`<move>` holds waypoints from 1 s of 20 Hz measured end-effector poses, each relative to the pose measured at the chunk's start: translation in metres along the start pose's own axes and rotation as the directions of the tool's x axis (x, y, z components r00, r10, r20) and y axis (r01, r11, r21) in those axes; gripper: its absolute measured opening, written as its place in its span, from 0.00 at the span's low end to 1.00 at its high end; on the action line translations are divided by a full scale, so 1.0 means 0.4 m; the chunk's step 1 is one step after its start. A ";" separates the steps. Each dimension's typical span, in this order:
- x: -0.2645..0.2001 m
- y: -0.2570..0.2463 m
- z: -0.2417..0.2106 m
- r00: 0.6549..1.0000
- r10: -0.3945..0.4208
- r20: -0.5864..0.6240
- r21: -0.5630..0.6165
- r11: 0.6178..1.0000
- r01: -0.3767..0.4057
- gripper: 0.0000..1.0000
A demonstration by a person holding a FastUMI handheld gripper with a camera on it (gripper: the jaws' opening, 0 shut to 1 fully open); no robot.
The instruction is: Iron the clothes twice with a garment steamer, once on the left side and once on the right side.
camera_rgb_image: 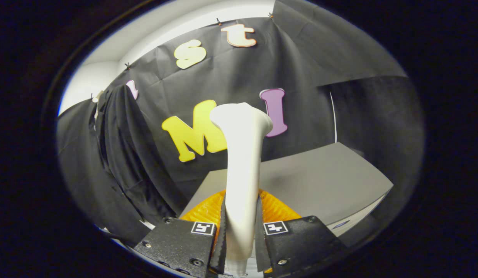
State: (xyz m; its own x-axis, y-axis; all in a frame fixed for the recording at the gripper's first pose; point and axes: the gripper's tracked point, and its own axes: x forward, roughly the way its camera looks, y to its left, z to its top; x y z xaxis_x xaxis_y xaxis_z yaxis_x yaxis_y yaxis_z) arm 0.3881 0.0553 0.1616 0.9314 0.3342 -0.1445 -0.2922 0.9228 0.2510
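Holding the white garment steamer (242,162) by its handle, my gripper (241,231) has both fingers pressed on it, its flared head rising beyond them. A dark garment (123,154) hangs on the booth wall off to the left, well apart from the steamer, and a grey counter (324,181) lies ahead on the right

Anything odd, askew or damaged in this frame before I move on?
Nothing stands out. The gripper is shut on the white steamer, which stands upright between its fingers. The dark garment hangs off to one side, beyond the fingers, and the grey table shows no spill.
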 end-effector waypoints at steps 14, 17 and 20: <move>-0.197 0.508 0.117 0.977 0.094 0.191 -0.080 0.994 -0.080 0.33; -0.204 0.625 0.131 0.968 0.133 0.213 -0.116 0.987 -0.110 0.33; -0.196 0.736 0.130 0.960 0.174 0.219 -0.137 0.980 -0.146 0.33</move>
State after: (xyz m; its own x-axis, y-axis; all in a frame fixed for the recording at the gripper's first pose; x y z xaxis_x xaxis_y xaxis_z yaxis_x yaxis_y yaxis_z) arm 0.2405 0.2907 0.2967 0.8911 0.4392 0.1142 -0.4520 0.8817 0.1356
